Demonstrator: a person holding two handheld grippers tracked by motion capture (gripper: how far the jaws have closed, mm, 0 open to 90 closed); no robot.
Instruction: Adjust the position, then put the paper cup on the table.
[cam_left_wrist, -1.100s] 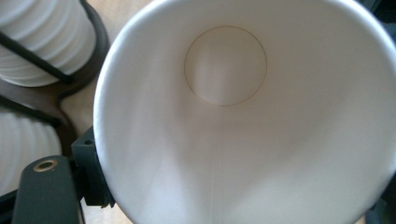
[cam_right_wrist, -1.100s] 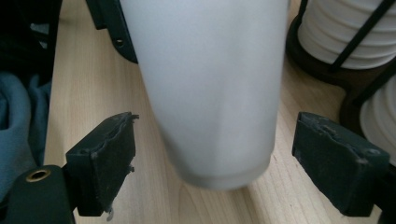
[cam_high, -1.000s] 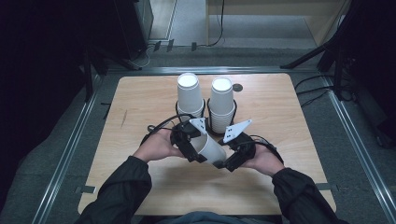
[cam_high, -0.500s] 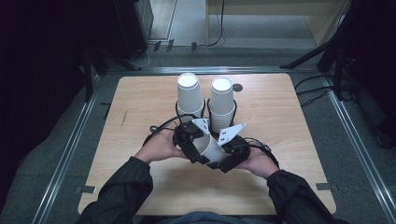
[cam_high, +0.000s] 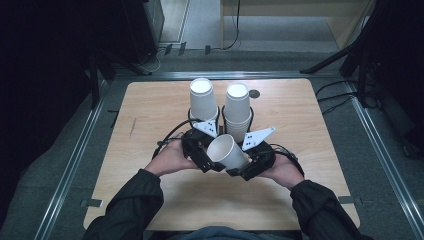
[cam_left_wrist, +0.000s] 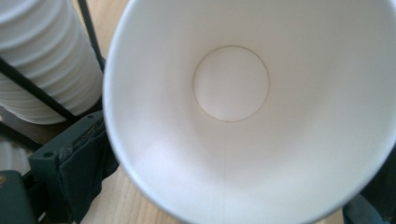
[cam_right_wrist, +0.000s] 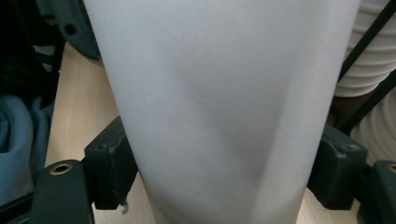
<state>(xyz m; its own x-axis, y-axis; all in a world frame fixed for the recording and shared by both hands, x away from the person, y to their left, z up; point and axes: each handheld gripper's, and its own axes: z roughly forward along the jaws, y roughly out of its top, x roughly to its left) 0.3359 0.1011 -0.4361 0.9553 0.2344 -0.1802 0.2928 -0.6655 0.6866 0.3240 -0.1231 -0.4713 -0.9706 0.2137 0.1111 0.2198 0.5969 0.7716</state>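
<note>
A plain white paper cup (cam_high: 228, 151), empty inside, is held tilted at the frame's middle by the right gripper (cam_high: 248, 167), jaws pressed on its sides. The left gripper (cam_high: 202, 156) has just been opened wide, the cup's mouth before it. Behind, two wire holders (cam_high: 251, 113) are filled with stacked cups (cam_high: 237, 111).

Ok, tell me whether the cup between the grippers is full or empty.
Empty: the left gripper view looks straight into the paper cup onto its bare white bottom.

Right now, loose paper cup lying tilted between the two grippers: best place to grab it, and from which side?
Take the paper cup across its lower tapered wall, from the person's right. The right gripper already does so, jaws on opposite sides. The mouth faces the left gripper, so its rim would probably crush if pinched there.
</note>
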